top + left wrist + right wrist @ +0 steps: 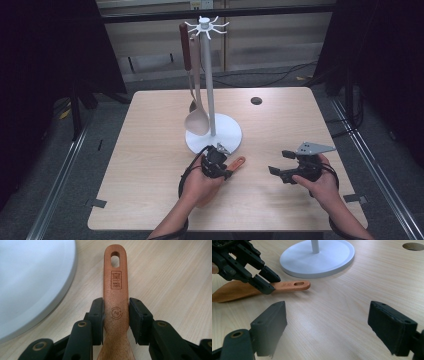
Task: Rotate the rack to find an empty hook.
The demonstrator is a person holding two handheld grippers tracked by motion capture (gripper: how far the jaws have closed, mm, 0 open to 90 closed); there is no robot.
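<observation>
Left gripper clamped on the wooden spatula's handle

The left gripper (115, 320) has its pads pressed on both sides of the spatula (116, 297), which lies flat on the table (175, 277), its long axis running away between the jaws, hang-hole end toward the rack's white base (30, 285). The right gripper (327, 327), farther off, hangs wide open, empty.

A light wooden table (150, 150) fills the middle of the frame, a round hole (256, 100) near its upper right. At its centre stands a white rack's round base (227, 137); just below lies a wooden spatula (238, 162).
</observation>
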